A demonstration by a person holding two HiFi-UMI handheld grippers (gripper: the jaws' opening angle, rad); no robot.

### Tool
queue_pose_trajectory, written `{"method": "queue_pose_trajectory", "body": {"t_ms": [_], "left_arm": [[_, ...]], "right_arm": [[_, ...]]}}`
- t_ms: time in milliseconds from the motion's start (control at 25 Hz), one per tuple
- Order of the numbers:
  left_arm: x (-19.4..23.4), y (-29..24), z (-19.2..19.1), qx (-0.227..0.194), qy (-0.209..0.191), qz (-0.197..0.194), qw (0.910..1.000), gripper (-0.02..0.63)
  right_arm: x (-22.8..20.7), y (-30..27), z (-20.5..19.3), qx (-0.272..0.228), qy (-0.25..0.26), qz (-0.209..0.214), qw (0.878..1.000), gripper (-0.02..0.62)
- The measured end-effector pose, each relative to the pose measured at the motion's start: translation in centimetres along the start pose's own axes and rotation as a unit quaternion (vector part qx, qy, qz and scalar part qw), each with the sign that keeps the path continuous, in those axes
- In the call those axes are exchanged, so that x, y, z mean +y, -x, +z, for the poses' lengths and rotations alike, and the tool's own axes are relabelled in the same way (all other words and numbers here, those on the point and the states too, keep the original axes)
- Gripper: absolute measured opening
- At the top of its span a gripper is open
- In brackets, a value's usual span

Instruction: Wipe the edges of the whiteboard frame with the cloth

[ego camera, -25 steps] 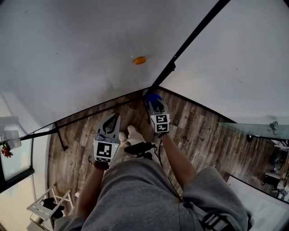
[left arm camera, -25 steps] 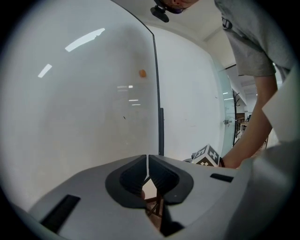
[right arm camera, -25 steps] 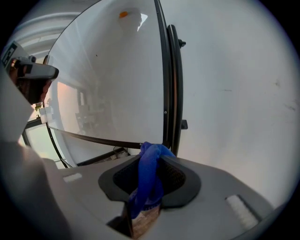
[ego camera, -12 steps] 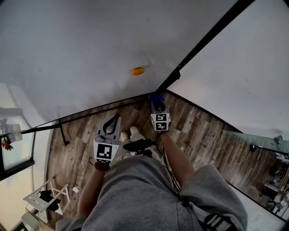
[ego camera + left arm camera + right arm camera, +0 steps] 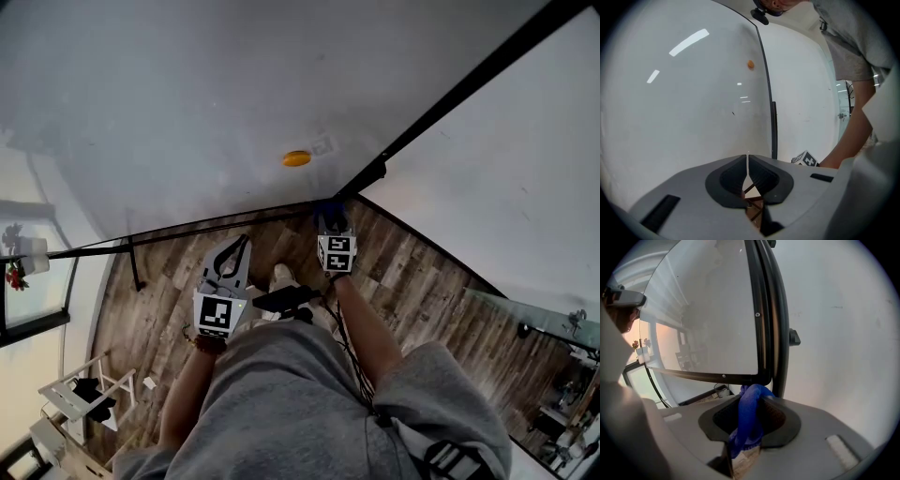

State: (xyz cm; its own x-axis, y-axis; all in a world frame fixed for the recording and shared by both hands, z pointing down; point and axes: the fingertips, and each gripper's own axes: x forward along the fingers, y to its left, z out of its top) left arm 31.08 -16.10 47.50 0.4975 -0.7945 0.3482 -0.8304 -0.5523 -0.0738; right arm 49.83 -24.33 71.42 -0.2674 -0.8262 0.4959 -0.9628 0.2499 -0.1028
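At the left, the left gripper [image 5: 242, 243] hangs over the wooden floor [image 5: 412, 272] with its jaws pressed together on nothing, well short of the whiteboard frame [image 5: 216, 228], whose bottom edge runs free along the floor's open planks. Further right, below the orange magnet [image 5: 296, 158], the right gripper [image 5: 329, 212] is clamped on the blue cloth [image 5: 750, 413] and holds it up at the frame's lower right corner, beside the upright edge and the bare wall [image 5: 525, 169]. Compared with a second ago, the cloth sits tighter under that corner and shows less blue from the head view, while the left gripper has barely shifted.
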Motion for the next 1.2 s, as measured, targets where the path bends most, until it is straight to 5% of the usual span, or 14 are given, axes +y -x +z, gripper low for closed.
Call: {"method": "queue_pose_trajectory", "body": {"t_ms": [1200], "left_arm": [[4.4, 3.0, -2.0, -0.018, 0.030, 0.029, 0.9990, 0.021]], "right_arm": [[1.5, -1.6, 0.7, 0.020, -0.071, -0.014, 0.997, 0.117]]}}
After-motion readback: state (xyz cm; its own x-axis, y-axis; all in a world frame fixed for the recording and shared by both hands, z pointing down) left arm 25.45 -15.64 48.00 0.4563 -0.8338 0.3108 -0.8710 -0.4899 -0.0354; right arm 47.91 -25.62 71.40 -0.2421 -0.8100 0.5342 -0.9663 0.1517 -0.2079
